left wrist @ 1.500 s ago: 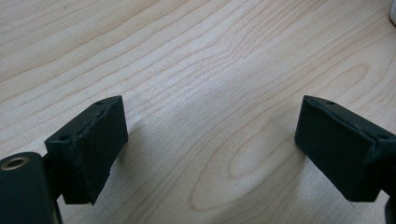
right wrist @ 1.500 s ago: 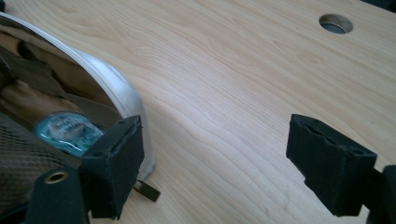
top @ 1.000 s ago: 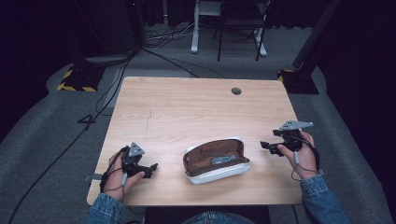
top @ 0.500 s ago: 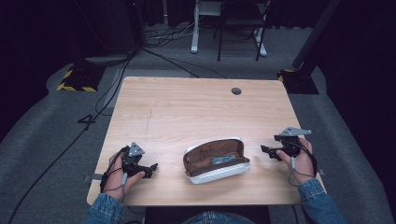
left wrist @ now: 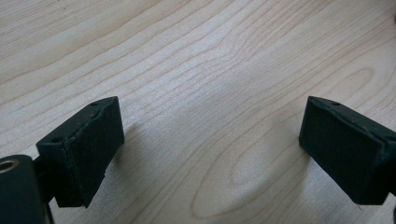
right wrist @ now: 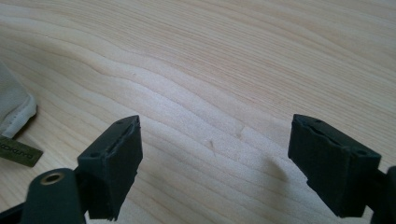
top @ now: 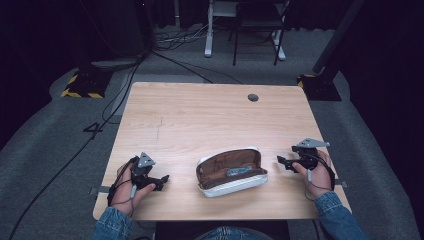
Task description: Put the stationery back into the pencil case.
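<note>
An open glasses case, brown inside with a white shell, lies near the table's front edge at the middle, with a small grey object in its lower half. My left gripper rests on the table to the case's left, held in a hand, jaws pointing right. In the left gripper view it stands open over bare wood. My right gripper sits to the case's right, jaws pointing left toward it. In the right gripper view it is open, with the case's white corner at the left edge.
The wooden table has a round cable hole at the back right. Grey carpet surrounds it, with cables trailing at the left and desk legs behind. A small brown tag lies by the case's corner.
My right gripper has come down a little toward the table and nearer the front edge. The left gripper and the case have stayed put.
</note>
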The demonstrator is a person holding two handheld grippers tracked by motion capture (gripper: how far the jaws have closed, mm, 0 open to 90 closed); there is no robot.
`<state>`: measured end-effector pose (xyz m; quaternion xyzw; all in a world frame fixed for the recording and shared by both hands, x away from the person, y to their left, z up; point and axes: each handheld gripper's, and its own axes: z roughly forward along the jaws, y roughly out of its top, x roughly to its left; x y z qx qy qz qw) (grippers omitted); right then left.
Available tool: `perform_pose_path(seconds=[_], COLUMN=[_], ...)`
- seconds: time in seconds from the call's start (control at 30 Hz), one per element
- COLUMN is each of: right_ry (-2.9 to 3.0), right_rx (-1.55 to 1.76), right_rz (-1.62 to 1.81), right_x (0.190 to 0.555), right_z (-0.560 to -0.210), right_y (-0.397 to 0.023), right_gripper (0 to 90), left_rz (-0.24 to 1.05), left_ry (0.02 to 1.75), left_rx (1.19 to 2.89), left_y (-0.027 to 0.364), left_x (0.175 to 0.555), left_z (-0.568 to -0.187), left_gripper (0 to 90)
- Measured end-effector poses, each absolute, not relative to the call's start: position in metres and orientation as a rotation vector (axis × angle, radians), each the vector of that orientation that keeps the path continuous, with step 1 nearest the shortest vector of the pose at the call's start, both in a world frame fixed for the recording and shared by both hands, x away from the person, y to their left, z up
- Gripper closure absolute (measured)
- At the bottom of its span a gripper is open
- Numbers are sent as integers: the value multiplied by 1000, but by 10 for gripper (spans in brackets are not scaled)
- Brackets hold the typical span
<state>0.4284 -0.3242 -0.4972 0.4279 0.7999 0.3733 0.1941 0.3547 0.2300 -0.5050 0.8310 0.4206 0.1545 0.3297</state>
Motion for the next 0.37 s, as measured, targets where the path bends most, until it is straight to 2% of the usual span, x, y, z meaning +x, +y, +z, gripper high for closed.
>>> perform_pose_path(seconds=[0.37], right_ry=[2274], right_rx=[1199], right_rz=[998], right_x=[430], right_z=[-504], right_y=[-327], right_gripper=[167], left_rz=[407], left_ry=[1096], left_rx=[2176], left_y=[230], left_x=[355], left_z=[-505], left_gripper=[66])
